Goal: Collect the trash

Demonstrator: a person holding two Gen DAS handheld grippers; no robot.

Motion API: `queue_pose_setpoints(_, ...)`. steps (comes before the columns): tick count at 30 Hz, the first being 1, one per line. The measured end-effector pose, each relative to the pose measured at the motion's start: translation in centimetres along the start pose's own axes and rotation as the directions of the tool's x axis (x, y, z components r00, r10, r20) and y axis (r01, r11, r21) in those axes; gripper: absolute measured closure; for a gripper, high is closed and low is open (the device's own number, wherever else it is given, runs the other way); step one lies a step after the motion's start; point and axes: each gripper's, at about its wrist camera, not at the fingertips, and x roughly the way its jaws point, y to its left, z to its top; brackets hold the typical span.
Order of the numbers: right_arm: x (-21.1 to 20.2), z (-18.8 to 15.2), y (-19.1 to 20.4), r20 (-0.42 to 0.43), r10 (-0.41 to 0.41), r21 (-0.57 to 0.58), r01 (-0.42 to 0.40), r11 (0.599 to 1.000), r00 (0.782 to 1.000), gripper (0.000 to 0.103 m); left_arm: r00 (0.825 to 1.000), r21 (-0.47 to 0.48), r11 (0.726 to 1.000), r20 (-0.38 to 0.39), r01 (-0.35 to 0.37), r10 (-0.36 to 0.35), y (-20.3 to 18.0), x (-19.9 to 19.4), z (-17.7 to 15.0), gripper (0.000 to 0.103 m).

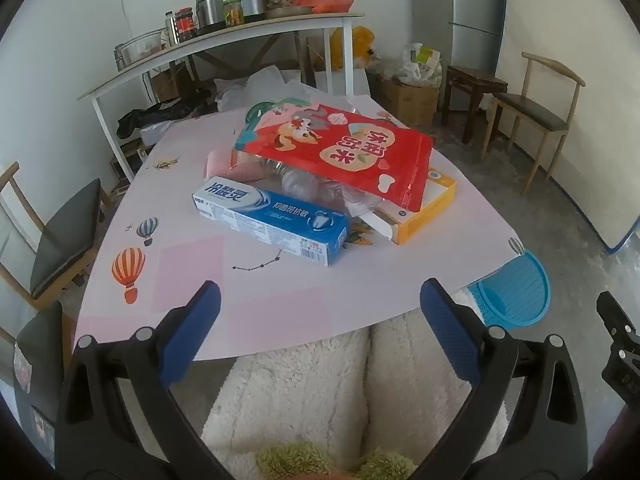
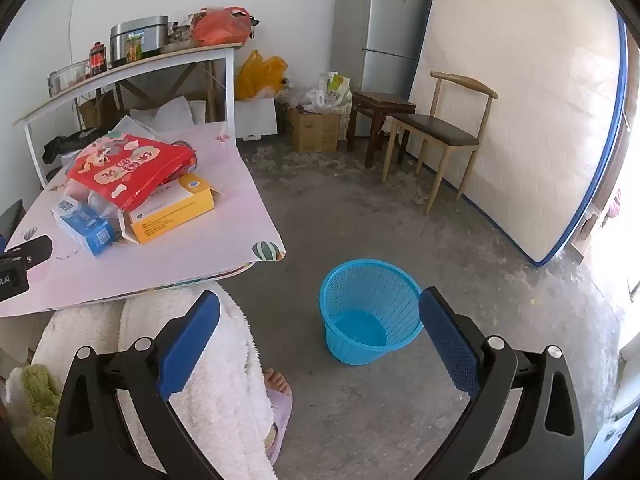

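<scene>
Nothing is collected yet, by my judgement: my left claw [image 1: 320, 316] hangs wide open and empty over the near edge of the bench [image 1: 280, 304], and my right claw [image 2: 320, 320] gapes just as empty above the floor. Left to right, the trash lies heaped mid-bench: a blue toothpaste box [image 1: 272, 220], crumpled clear plastic [image 1: 304, 188], a red bag [image 1: 340, 148] on top, a yellow box [image 1: 424, 208]. Next I should reach forward to the toothpaste box, nearest me, then carry it to the blue basket [image 2: 370, 310] on the floor, which looks empty.
</scene>
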Motion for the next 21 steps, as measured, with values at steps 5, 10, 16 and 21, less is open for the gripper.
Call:
queue_pose_setpoints(5,-0.09,0.0,-0.11,0.002,0.0,0.003,0.0,1.0,1.0,0.006,1.0,-0.003,1.0,-0.015,0.0,0.0,-0.01,0.24,0.15,0.007)
queue_pose_setpoints(10,-0.13,0.0,-0.41,0.006,0.009,0.009,-0.009,1.0,1.0,0.006,1.0,-0.018,1.0,-0.006,0.005,-0.005,-0.16,0.28,0.31,0.007)
queue_pose_setpoints(16,-0.15,0.14,-0.65,0.017,0.014,-0.01,-0.014,1.0,1.0,0.006,1.0,-0.005,1.0,-0.007,0.0,0.0,-0.7,0.51,0.26,0.007)
queue_pose_setpoints(21,-0.03,0.23,-0.43,0.003,0.019,0.001,-0.019,1.0,1.0,0.006,1.0,-0.006,1.0,-0.02,0.0,0.0,-0.19,0.83,0.44,0.007)
